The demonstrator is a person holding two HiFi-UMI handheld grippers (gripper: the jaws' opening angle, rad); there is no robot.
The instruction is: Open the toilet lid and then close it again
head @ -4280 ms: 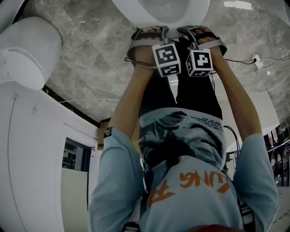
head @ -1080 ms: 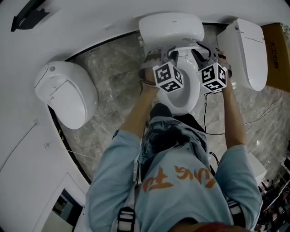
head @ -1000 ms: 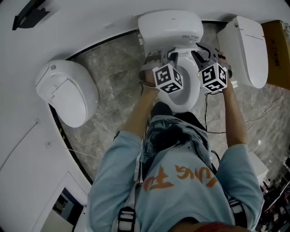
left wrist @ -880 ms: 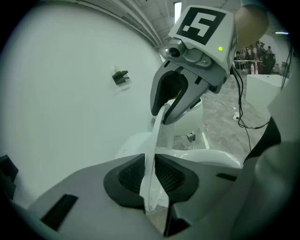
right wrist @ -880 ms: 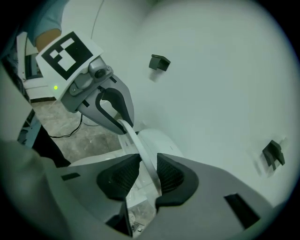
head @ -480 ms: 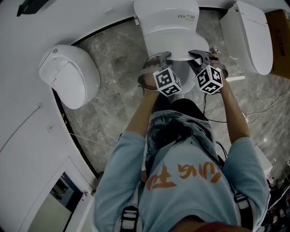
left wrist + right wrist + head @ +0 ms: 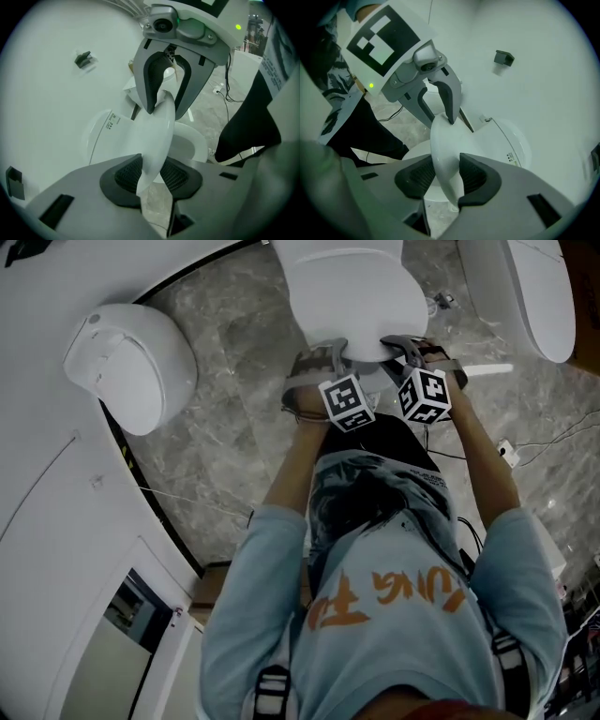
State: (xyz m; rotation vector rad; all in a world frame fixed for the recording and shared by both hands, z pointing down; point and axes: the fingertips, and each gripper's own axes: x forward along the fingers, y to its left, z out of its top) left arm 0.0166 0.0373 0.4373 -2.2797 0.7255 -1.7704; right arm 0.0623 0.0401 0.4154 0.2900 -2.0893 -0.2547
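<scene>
You've lowered the toilet lid (image 7: pixel 347 296) from upright to nearly shut at top centre; your left hand-held gripper (image 7: pixel 152 176) and right hand-held gripper (image 7: pixel 449 176) pinch its rim, jaws just eased wider.

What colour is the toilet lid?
The toilet lid is plain white, clearest in the right gripper view.

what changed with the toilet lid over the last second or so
The toilet lid has swung down from upright to partway over the bowl, carried by the left gripper and right gripper. Both have come down and toward the person. Their jaws have just been opening slightly, with the lid's rim between the pads. Unchanged: both keep hold of the front rim, and the neighbouring toilet has not moved.
</scene>
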